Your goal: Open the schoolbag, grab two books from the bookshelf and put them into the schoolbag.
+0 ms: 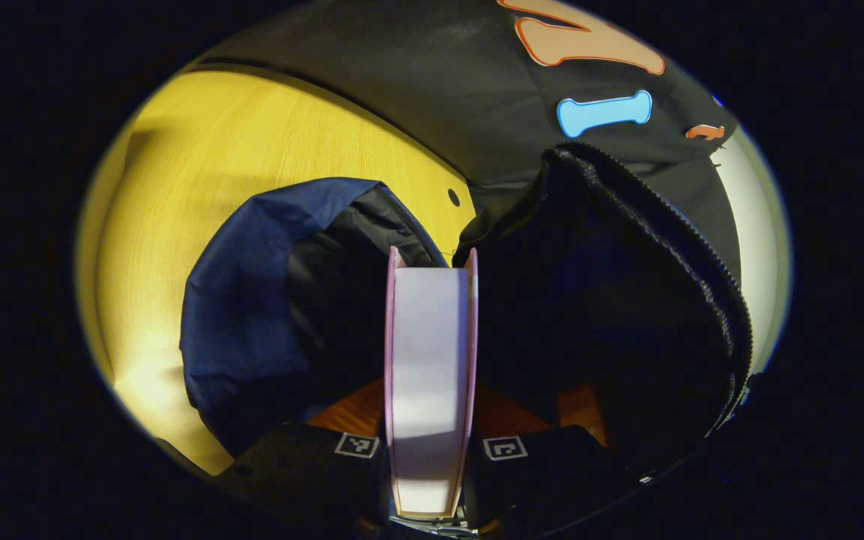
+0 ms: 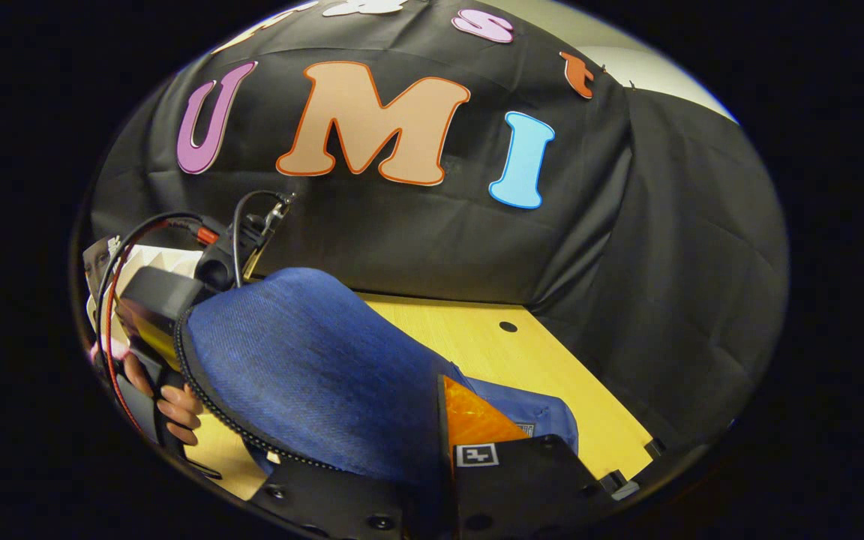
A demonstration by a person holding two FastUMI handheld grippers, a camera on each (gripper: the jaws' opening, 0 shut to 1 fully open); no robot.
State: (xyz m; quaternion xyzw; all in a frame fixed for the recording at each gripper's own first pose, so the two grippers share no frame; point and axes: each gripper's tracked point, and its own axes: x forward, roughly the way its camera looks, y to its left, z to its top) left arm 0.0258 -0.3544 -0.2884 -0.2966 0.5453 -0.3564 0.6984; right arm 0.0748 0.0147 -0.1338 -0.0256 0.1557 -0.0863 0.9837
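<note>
My left tool is closed on a book, held edge-on ahead of it in the schoolbag mouth. My right tool pinches the schoolbag flap above the bench.

— Is anything showing writing you can read?
— Nothing is reading as words or numbers. Square black-and-white coded markers are sitting on the fingers of the left gripper, and a single marker is showing on the right gripper.
— And the schoolbag?
— A small tag is showing on it, too small to read.
</note>
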